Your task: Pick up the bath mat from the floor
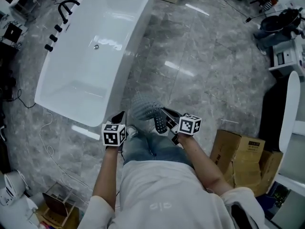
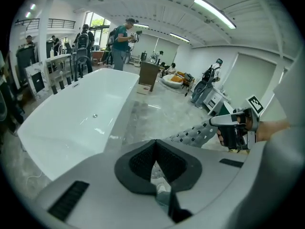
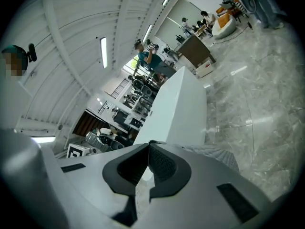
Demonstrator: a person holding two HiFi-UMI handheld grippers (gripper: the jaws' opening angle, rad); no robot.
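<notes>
at waist height, left gripper (image 1: 120, 117) and right gripper (image 1: 167, 118) tilt downward, each clamped on the bath mat (image 1: 144, 106).

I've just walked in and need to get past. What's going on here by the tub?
A person stands beside the white bathtub with a two-jaw gripper in each hand. The left gripper and the right gripper are both shut on a grey perforated bath mat. It is stretched between them in front of the person's legs and appears clear of the grey floor, so the mat is already picked up.
</notes>
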